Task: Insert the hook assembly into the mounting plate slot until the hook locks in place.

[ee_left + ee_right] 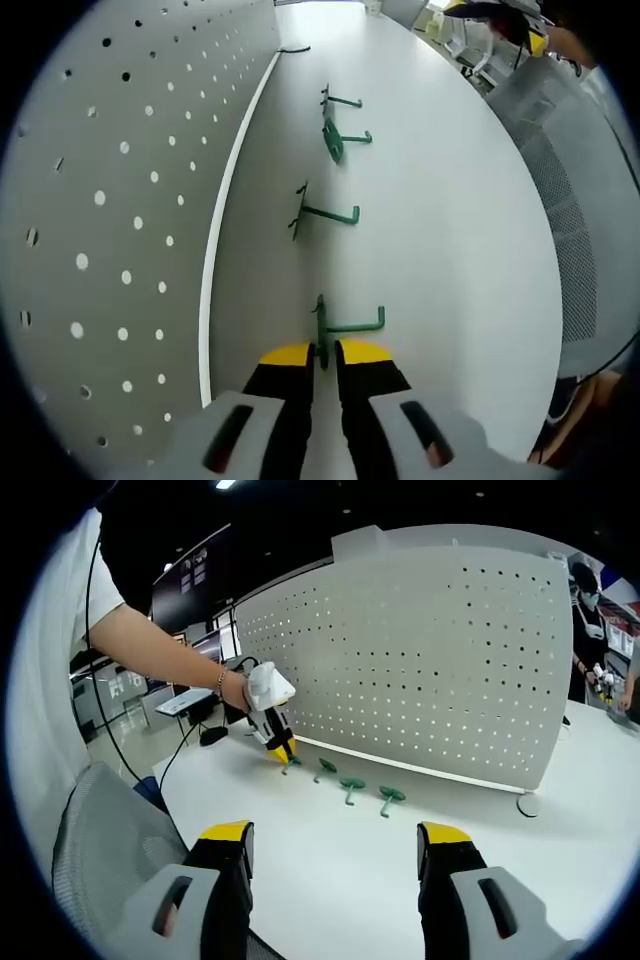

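Your left hand-held gripper is pinched on the nearest green metal peg hook, which lies on the white bench beside the grey perforated mounting plate. Grip its backplate squarely before lifting. Your right hand-held gripper hangs wide apart, empty.

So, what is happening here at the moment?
A person works at a white table in front of a pegboard. The left gripper has its jaws closed on the nearest green hook, which lies on the table. Three other hooks lie in a row beyond it. The right gripper is open and holds nothing.
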A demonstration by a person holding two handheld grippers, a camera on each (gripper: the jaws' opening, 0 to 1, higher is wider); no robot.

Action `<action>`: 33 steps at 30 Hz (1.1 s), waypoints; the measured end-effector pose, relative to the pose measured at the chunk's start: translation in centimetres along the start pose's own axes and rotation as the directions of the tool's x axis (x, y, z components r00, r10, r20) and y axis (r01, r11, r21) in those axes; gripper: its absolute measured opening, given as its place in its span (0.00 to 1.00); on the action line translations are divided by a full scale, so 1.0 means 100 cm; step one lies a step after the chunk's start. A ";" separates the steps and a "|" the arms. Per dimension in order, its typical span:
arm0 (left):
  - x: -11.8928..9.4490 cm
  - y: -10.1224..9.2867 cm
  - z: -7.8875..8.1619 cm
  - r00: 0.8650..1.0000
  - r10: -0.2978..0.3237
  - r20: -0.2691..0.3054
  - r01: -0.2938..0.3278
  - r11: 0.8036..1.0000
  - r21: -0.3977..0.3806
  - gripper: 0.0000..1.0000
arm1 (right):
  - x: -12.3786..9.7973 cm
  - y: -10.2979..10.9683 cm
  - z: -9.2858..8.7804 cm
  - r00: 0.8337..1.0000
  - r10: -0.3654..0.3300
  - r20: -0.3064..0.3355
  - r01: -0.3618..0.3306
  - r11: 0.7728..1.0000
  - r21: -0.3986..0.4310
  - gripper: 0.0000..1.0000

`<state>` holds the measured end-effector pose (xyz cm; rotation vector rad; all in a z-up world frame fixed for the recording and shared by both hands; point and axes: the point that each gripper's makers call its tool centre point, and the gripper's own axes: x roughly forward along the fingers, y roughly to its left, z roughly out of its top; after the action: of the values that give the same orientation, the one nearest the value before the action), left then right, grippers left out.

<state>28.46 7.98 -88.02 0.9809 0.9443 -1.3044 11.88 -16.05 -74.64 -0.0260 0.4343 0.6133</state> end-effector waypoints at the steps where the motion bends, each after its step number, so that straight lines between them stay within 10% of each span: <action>1: 0.000 0.000 0.000 1.000 0.001 0.000 -0.001 1.000 0.000 0.09 | 0.000 0.000 0.000 1.000 0.000 0.001 0.000 1.000 0.000 0.64; 33: 0.000 0.000 -0.003 1.000 0.020 -0.011 -0.020 1.000 0.010 0.03 | 0.000 -0.001 0.002 1.000 -0.008 0.008 0.008 1.000 -0.001 0.63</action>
<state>28.49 8.29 -88.09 1.0039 0.9354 -1.2891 11.99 -16.08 -74.46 -0.0262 0.4263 0.6058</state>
